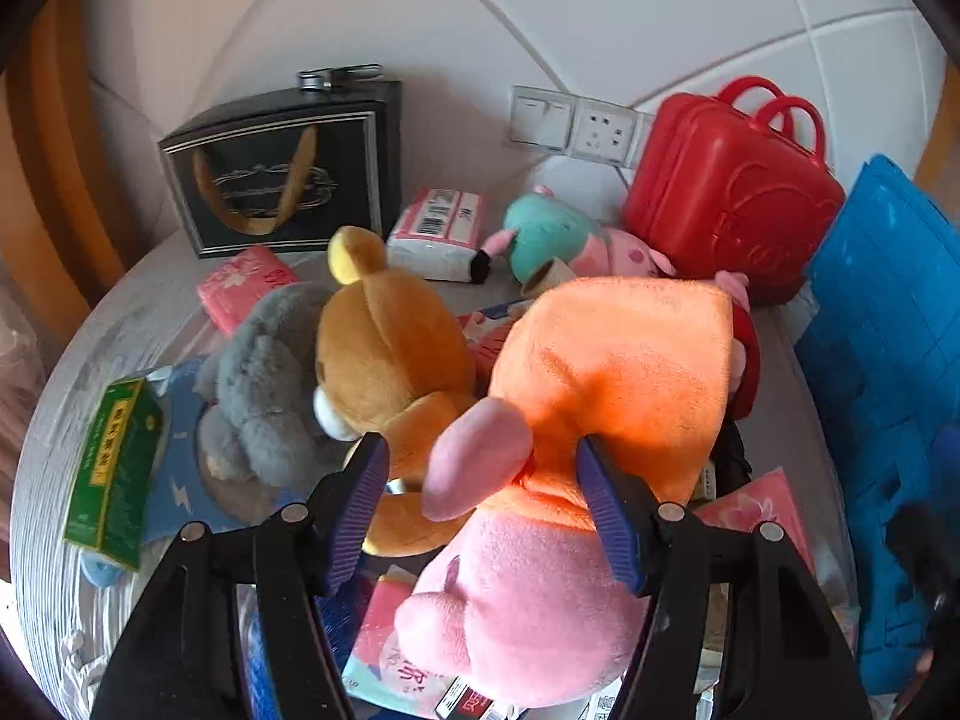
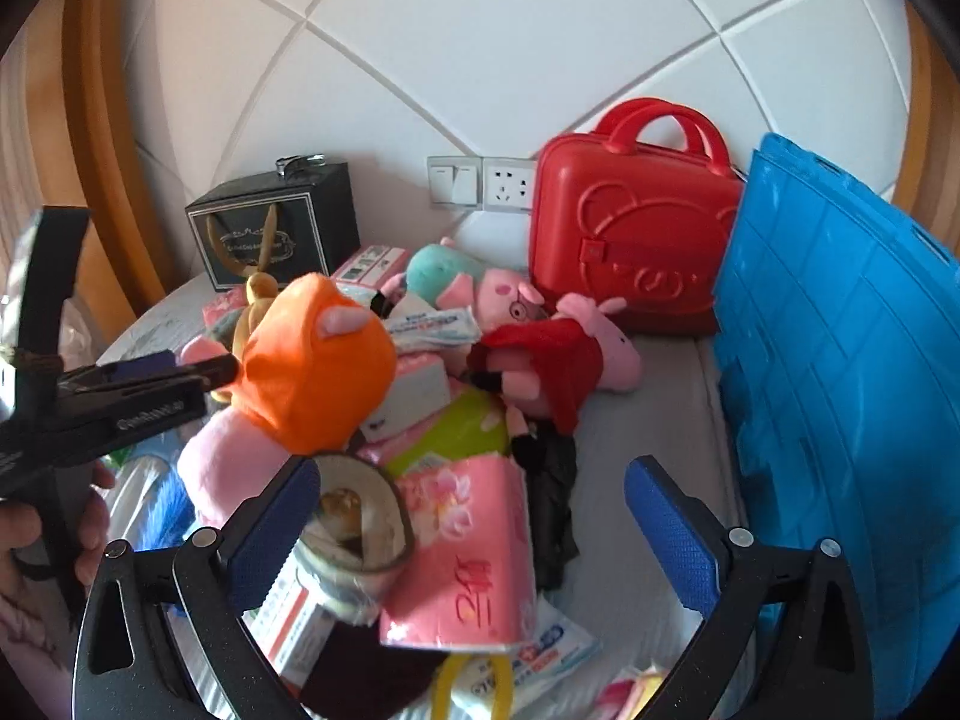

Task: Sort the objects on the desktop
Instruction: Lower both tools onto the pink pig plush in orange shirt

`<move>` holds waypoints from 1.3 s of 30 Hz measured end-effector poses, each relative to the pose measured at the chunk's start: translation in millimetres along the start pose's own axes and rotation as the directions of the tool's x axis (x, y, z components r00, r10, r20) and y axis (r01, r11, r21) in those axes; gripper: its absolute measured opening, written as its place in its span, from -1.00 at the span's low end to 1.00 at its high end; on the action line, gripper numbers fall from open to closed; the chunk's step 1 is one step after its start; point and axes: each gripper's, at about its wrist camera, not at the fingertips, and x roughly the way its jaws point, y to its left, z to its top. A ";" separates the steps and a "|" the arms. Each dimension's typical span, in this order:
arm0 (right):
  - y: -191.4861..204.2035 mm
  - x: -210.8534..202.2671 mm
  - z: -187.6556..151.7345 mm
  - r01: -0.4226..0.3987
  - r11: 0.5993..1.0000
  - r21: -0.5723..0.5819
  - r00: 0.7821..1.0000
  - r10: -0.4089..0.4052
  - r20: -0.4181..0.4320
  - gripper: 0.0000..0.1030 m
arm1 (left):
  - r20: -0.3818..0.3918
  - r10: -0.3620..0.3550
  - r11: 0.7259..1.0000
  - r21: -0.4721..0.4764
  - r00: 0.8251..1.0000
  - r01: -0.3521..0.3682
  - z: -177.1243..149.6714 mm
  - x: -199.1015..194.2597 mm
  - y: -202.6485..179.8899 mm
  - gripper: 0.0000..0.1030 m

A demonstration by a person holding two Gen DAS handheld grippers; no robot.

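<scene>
My left gripper [image 1: 480, 504] has its jaws clamped on the soft pink plush pig in an orange fleece dress [image 1: 576, 420], lifted just in front of the brown plush bear [image 1: 384, 348]. It looks light and squashy, so I judge the bunched body the best hold. My right gripper [image 2: 474, 534] hangs with jaws apart, empty, over a pink tissue pack [image 2: 474, 546], well right of the bear.

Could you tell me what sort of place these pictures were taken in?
Probably a room in a home, perhaps a bedroom: a white padded wall with a wall switch and socket stands behind a cluttered table strewn with plush toys like the brown bear and tissue packs.
</scene>
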 end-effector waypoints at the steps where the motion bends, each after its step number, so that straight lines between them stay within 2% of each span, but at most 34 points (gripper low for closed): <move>1: 2.5 7.1 8.3 0.005 1.000 -0.011 1.000 -0.005 0.005 1.00 | 0.012 -0.022 0.999 0.048 1.000 0.021 -4.9 0.3 -7.0 0.25; 4: 5.9 26.4 28.0 0.005 1.000 -0.020 1.000 -0.005 0.018 0.99 | 0.000 -0.076 0.988 0.135 0.997 0.075 -22.0 -1.2 -17.6 0.25; 5: 7.0 33.7 34.1 0.008 1.000 -0.021 1.000 -0.008 0.016 0.92 | -0.017 -0.090 0.985 0.143 0.996 0.092 -27.1 -0.6 -17.1 0.25; 6: 8.4 42.2 39.7 0.005 1.000 -0.026 1.000 -0.005 0.009 0.61 | -0.040 -0.104 0.983 0.147 0.994 0.109 -32.1 1.3 -15.9 0.25; 7: 10.4 51.5 44.5 -0.011 0.999 -0.031 1.000 0.011 -0.004 0.47 | -0.063 -0.119 0.981 0.150 0.991 0.127 -37.2 3.5 -14.3 0.25; 8: 11.8 63.2 48.3 -0.028 0.999 -0.031 0.999 0.027 -0.024 0.34 | -0.073 -0.130 0.979 0.146 0.989 0.139 -40.9 4.3 -11.8 0.25; 9: 13.8 77.4 49.5 -0.051 0.998 -0.033 0.997 0.049 -0.066 0.33 | -0.075 -0.132 0.980 0.140 0.988 0.142 -42.7 3.8 -8.9 0.26; 10: 17.3 92.5 47.8 -0.089 0.995 -0.035 0.989 0.084 -0.121 0.30 | -0.072 -0.128 0.981 0.136 0.989 0.137 -44.3 1.8 -5.0 0.28; 12: 30.6 121.1 31.7 -0.143 0.988 -0.062 0.962 0.124 -0.244 0.07 | -0.090 -0.088 0.985 0.140 0.992 0.100 -47.7 1.3 3.8 0.33; 13: 35.9 127.0 22.3 -0.132 0.988 -0.085 0.957 0.105 -0.270 0.05 | -0.093 -0.065 0.986 0.149 0.994 0.079 -50.5 1.1 8.7 0.36; 15: 40.3 124.6 6.3 -0.153 0.984 -0.087 0.951 0.123 -0.284 0.05 | -0.093 -0.019 0.987 0.159 0.996 0.034 -58.3 -0.6 18.4 0.48; 19: 42.6 113.2 -19.2 -0.249 0.968 -0.009 0.915 0.233 -0.329 0.06 | -0.118 0.040 0.993 0.116 0.992 -0.026 -70.3 -7.1 43.0 0.48; 20: 46.2 108.5 -25.2 -0.263 0.965 -0.011 0.912 0.245 -0.328 0.06 | -0.120 0.033 0.996 0.090 0.992 -0.023 -72.9 -11.3 48.2 0.48; 23: 53.3 98.1 -33.6 -0.251 0.968 -0.029 0.923 0.231 -0.308 0.06 | -0.092 0.049 0.997 0.055 0.995 -0.044 -77.6 -28.1 54.5 0.48; 26: 50.8 93.2 -37.5 -0.256 0.967 0.008 0.911 0.244 -0.334 0.07 | -0.050 0.056 0.997 0.056 0.997 -0.053 -81.5 -46.4 56.2 0.48; 28: 50.6 85.8 -44.8 -0.256 0.967 -0.010 0.907 0.237 -0.349 0.12 | -0.049 0.055 0.996 0.071 0.997 -0.052 -83.1 -46.9 55.2 0.48; 29: 50.1 82.9 -48.0 -0.258 0.966 -0.015 0.904 0.236 -0.355 0.20 | -0.059 0.068 0.995 0.077 0.996 -0.063 -83.8 -43.4 54.3 0.48; 31: 45.7 78.3 -52.1 -0.249 0.969 -0.007 0.905 0.230 -0.358 0.59 | -0.084 0.082 0.994 0.080 0.993 -0.076 -86.0 -34.1 54.0 0.48; 32: 43.8 76.0 -52.3 -0.249 0.968 0.002 0.907 0.234 -0.350 0.86 | -0.096 0.080 0.994 0.078 0.992 -0.073 -87.5 -30.5 54.1 0.48; 39: 57.6 64.3 -33.9 -0.284 0.959 -0.022 0.917 0.265 -0.297 0.99 | -0.115 0.060 0.996 0.075 0.992 -0.052 -89.5 -25.7 56.1 0.49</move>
